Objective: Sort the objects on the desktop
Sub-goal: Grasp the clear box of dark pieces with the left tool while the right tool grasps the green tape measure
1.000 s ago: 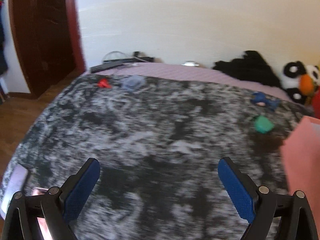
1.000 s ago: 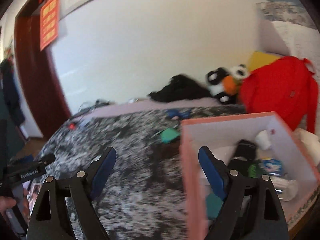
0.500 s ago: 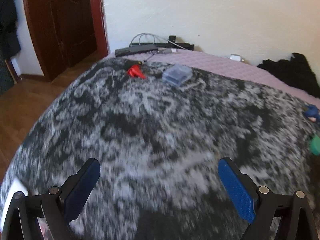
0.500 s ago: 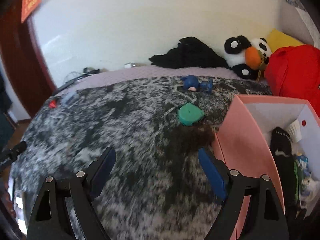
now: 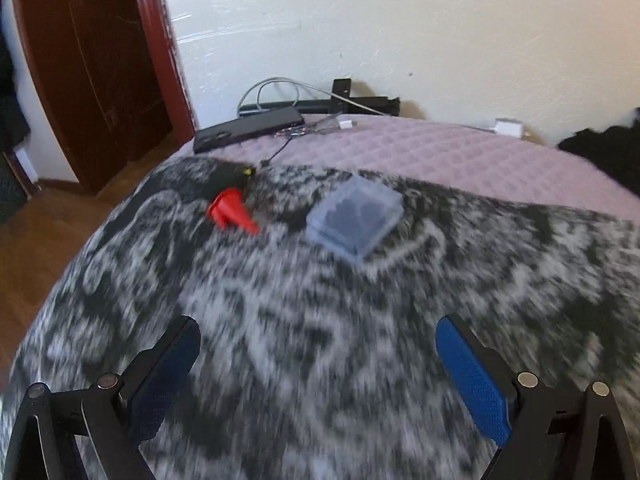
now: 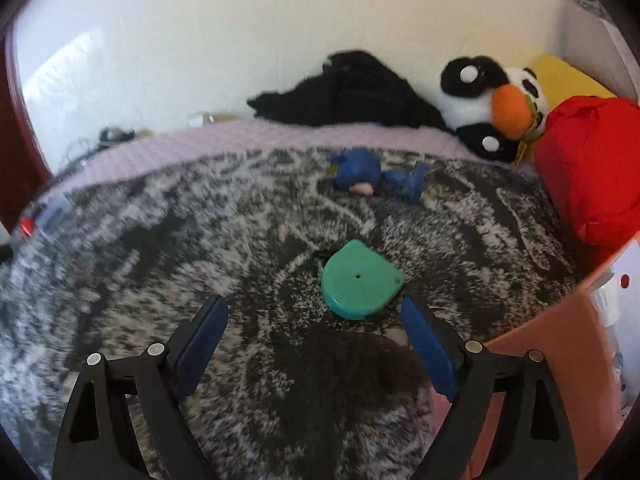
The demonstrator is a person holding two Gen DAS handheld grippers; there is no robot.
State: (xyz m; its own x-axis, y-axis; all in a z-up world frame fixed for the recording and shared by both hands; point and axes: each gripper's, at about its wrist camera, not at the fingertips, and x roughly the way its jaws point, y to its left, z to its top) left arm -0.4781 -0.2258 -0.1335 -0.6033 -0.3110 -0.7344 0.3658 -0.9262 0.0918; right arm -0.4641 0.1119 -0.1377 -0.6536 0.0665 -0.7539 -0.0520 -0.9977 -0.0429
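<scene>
My left gripper [image 5: 316,324] is open and empty above a grey-and-black fuzzy blanket [image 5: 320,380]. Ahead of it lie a small red cone [image 5: 230,212] and a clear bluish plastic case [image 5: 354,218]. In the right wrist view a flat green case [image 6: 360,280] lies on the blanket just past the right gripper [image 6: 313,302], close to its right finger. That gripper's jaws are opening wide, with nothing between them. Farther back lies a blue toy figure [image 6: 360,170]. A pink box [image 6: 560,340] with several items inside stands at the right.
A black phone [image 5: 248,130], cables and a white charger [image 5: 508,126] lie on the pink quilt by the wall. Black clothing [image 6: 352,92], a panda plush [image 6: 480,96] and a red bag [image 6: 592,168] line the back right. A dark wooden door [image 5: 92,60] is at the left.
Both grippers moved forward and lower over the blanket. The left one swung toward the red cone and clear case. The right one left the pink box and came up to the green case.
</scene>
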